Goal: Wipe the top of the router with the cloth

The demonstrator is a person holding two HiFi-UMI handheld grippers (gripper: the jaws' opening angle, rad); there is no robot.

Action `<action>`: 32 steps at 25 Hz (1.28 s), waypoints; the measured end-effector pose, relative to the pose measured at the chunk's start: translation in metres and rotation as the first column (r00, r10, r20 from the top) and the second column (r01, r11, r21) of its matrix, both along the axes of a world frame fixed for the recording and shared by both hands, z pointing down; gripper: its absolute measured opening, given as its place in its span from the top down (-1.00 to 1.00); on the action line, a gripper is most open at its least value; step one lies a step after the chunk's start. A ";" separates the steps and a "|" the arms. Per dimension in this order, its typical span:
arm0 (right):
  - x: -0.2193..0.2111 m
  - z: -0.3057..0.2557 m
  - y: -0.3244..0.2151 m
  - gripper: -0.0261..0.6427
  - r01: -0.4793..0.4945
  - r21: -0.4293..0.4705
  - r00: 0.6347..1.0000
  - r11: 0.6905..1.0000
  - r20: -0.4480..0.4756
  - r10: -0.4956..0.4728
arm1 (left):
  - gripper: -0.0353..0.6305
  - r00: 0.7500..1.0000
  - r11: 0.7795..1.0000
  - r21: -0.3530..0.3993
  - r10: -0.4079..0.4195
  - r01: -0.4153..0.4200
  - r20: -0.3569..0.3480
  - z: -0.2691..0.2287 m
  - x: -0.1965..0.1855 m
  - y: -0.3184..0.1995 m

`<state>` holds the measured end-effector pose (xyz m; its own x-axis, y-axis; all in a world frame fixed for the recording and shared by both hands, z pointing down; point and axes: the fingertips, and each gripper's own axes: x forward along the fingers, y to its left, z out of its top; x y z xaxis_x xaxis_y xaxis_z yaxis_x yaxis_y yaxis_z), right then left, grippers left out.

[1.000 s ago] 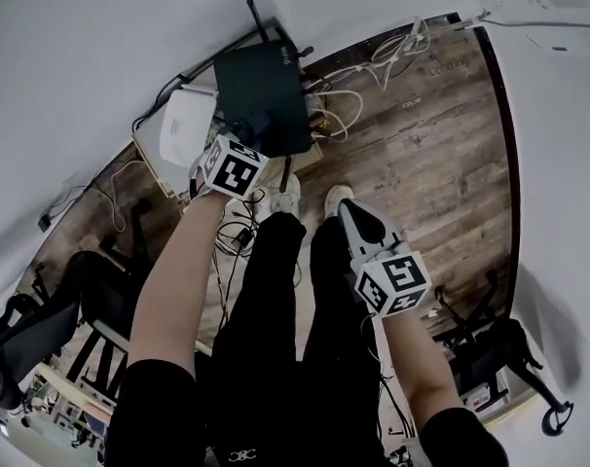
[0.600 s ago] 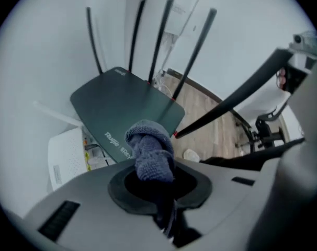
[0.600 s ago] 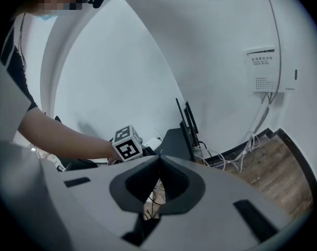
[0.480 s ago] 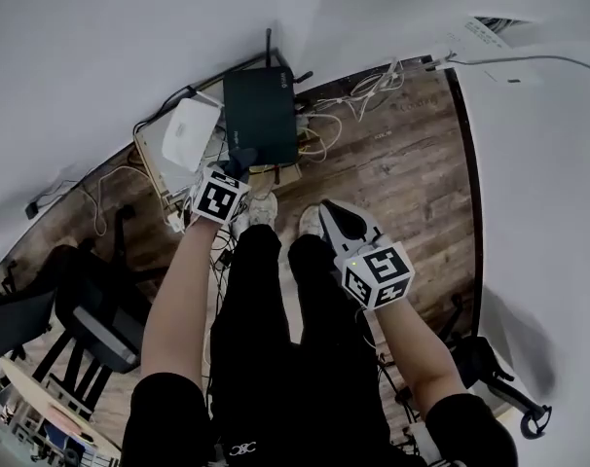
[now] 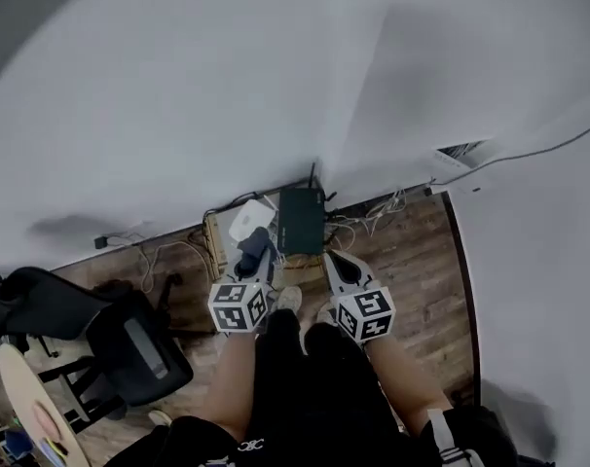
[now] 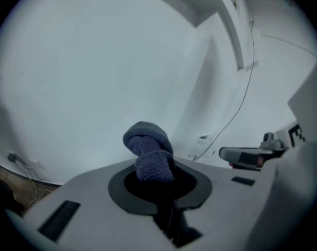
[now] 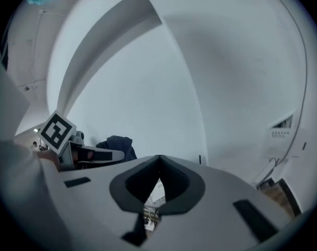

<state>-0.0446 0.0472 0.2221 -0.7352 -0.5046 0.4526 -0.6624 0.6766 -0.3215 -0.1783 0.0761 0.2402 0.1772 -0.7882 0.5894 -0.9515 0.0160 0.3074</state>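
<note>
In the head view the black router sits small and far off by the wall, next to a white device. My left gripper is held up well short of the router, shut on a bunched blue cloth. In the left gripper view the cloth sticks up out of the shut left gripper against the white wall. My right gripper hangs beside the left one, shut with nothing in it. Seen from the right gripper view, the right gripper has its tips touching, and the cloth shows at the left.
Loose white cables lie on the wooden floor right of the router. A black office chair stands at the lower left. White walls fill the upper part of the view. The person's black-trousered legs are below the grippers.
Both grippers have lifted up and away from the router, which now looks much smaller and farther off. The cloth stays in the left gripper; the right stays shut.
</note>
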 end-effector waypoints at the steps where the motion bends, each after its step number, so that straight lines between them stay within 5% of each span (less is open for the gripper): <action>1: -0.002 -0.024 -0.002 0.93 0.003 0.035 1.000 0.999 0.018 -0.004 | 0.74 1.000 0.999 0.040 -0.013 0.013 0.001 -0.029 0.002 -0.001; 7: 0.002 -0.159 -0.023 0.93 -0.090 0.212 0.984 0.973 0.170 0.054 | 0.74 0.998 0.955 0.296 0.011 -0.031 0.069 -0.194 0.026 -0.017; 13: 0.032 -0.266 -0.045 0.93 -0.224 0.406 0.962 0.886 0.239 0.134 | 0.74 0.957 0.883 0.462 -0.060 -0.082 0.284 -0.299 0.037 -0.025; 19: 0.043 -0.324 -0.057 0.93 -0.265 0.505 0.955 0.821 0.257 0.150 | 0.73 0.952 0.848 0.517 -0.053 -0.116 0.300 -0.337 0.047 -0.032; 32: 0.028 -0.319 -0.075 0.93 -0.285 0.469 0.950 0.836 0.254 0.182 | 0.73 0.961 0.854 0.501 -0.005 -0.139 0.275 -0.330 0.040 -0.059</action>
<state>-0.0170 -0.0274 -0.0966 -0.6119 -0.7899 -0.0410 -0.7814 0.6118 -0.1230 -0.1379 0.0168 -0.0902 0.1393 -0.9806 0.1377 -0.9900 -0.1409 -0.0017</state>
